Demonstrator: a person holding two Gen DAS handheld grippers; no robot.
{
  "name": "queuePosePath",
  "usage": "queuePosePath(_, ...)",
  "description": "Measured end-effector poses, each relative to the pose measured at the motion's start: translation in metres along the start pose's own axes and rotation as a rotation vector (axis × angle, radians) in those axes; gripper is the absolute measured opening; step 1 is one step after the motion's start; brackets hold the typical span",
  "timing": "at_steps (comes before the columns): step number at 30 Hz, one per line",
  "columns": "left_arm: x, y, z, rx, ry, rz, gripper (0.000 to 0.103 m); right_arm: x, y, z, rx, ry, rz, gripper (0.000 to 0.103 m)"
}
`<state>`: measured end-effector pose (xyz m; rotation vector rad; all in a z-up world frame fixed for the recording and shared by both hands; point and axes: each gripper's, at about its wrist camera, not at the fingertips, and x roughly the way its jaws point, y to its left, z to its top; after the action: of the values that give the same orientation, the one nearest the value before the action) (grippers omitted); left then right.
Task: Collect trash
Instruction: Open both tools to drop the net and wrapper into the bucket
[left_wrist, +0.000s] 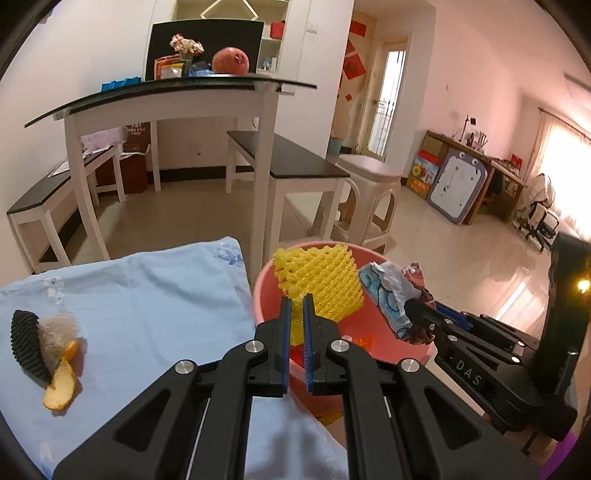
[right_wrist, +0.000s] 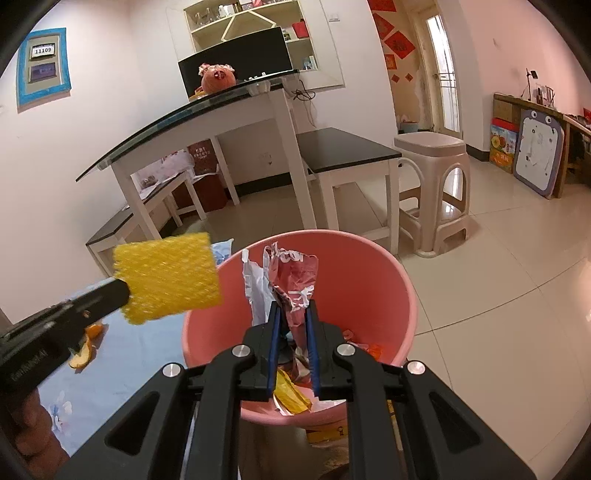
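Both grippers hold trash over the pink bucket (right_wrist: 369, 280): left gripper (left_wrist: 295, 314) has jaws clamped on the yellow foam net (left_wrist: 319, 284), right gripper (right_wrist: 293, 325) has jaws pinching a crumpled wrapper (right_wrist: 295, 280). Best to spread each pair only once its load hangs inside the rim. Orange peel (left_wrist: 61, 384) and a black liner (left_wrist: 26, 343) wait on the blue cloth (left_wrist: 147, 295).

A yellow foam net (left_wrist: 320, 284), a pink bin (right_wrist: 373, 280), a pale blue flowered cloth (left_wrist: 147, 295).
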<state>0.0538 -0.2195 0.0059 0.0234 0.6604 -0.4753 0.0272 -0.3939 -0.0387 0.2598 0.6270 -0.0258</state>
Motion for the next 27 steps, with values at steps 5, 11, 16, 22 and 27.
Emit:
queuePosePath(5, 0.016, -0.005, -0.003, 0.026, 0.021, 0.024, 0.006, 0.010, 0.003, 0.003, -0.007, 0.011, -0.008, 0.014)
queuePosePath(11, 0.028, -0.005, -0.004, 0.010, 0.048, -0.002, 0.007, 0.022, 0.009, 0.006, -0.033, 0.032, -0.016, 0.028)
queuePosePath(16, 0.026, 0.006, -0.002, -0.062, 0.046, -0.048, 0.040, 0.022, 0.012, 0.007, -0.048, 0.014, -0.032, 0.046)
queuePosePath(22, 0.011, 0.008, 0.004, -0.063, -0.002, -0.052, 0.041, 0.017, 0.015, 0.007, -0.060, 0.010, -0.020, 0.046)
queuePosePath(27, -0.001, 0.007, 0.010, -0.045, -0.042, -0.034, 0.041, 0.011, 0.022, 0.007, -0.089, -0.004, -0.025, 0.051)
